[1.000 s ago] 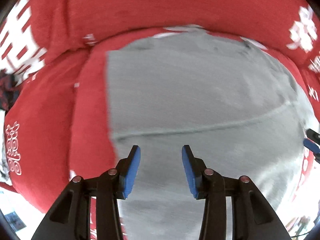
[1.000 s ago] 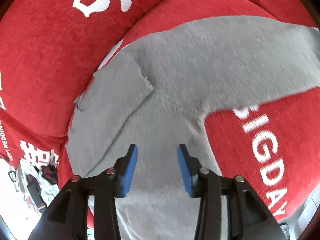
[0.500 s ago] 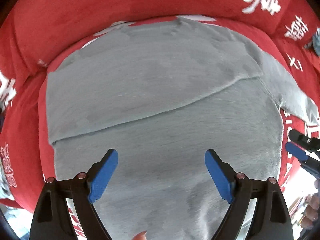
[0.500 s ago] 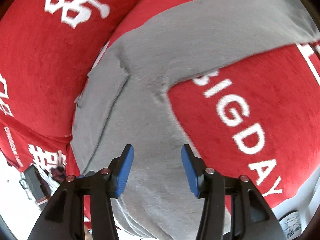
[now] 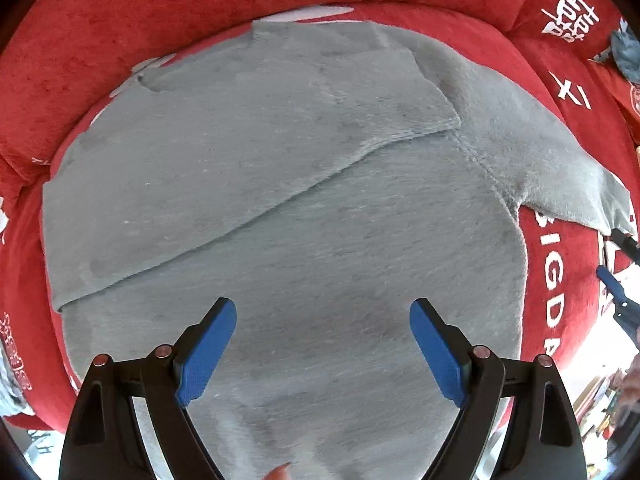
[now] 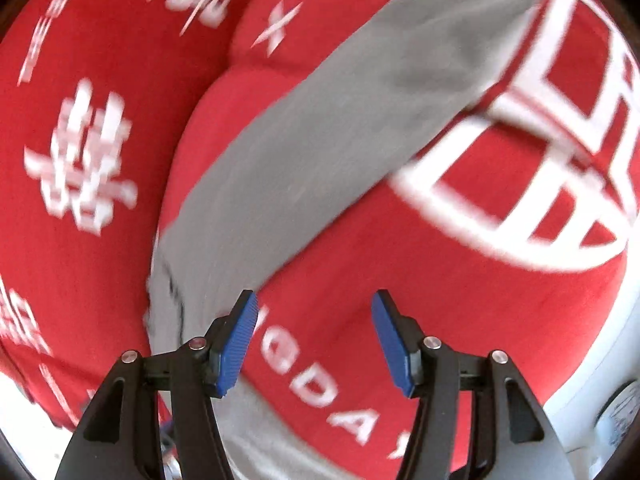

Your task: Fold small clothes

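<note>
Where the red cover [image 5: 132,52] with white lettering spreads widest, a grey fleece garment [image 5: 304,216] lies flat on it, soft nap, one sleeve folded across the chest, the other sleeve [image 6: 320,152] stretched out sideways. Left gripper [image 5: 322,346] hangs over the garment's body, fingers wide apart, empty. Right gripper [image 6: 314,340], fingers opening, nothing between them, beside the outstretched sleeve.

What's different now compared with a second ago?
The left gripper spread its jaws wide over the grey garment. The right gripper slid off the cloth toward the outstretched sleeve, its jaws opening over the red cover. The garment stayed flat, one sleeve folded in.
</note>
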Motion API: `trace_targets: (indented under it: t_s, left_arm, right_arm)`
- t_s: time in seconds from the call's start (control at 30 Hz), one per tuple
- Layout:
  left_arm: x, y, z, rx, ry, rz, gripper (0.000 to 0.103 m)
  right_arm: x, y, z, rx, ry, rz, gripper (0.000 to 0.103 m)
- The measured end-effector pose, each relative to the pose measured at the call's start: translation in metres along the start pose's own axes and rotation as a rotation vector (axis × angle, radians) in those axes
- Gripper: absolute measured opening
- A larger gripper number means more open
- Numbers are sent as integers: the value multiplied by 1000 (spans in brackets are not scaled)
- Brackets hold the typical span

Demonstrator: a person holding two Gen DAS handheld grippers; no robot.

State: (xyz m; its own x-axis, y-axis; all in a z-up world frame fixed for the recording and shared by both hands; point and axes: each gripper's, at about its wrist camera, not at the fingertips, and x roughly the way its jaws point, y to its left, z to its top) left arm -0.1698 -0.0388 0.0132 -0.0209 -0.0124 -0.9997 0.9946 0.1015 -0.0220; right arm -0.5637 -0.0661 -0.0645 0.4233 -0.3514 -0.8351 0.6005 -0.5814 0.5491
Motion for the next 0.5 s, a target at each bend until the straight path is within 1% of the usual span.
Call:
trace_targets:
  t_s: [0.13,0.2,0.3,0.37,0.5]
  left_arm:
    - [4,-11,6,8,6,17,89]
    - [7,-17,11,21,17,-4,89]
    - [6,-25,15,20,7,0,89]
    - [5,-32,19,19,4,-2,89]
    - [6,-44,29,23,-5,5,89]
  right_arm:
    - [-13,-26,30,109,-101,18,63]
    - [-14,-38,43,153,-135,10,63]
    - [-10,-49,57,194,-152,6,63]
    - [-9,-55,69,215,-169,24,63]
    - [-6,-59,83,255,-171,76,63]
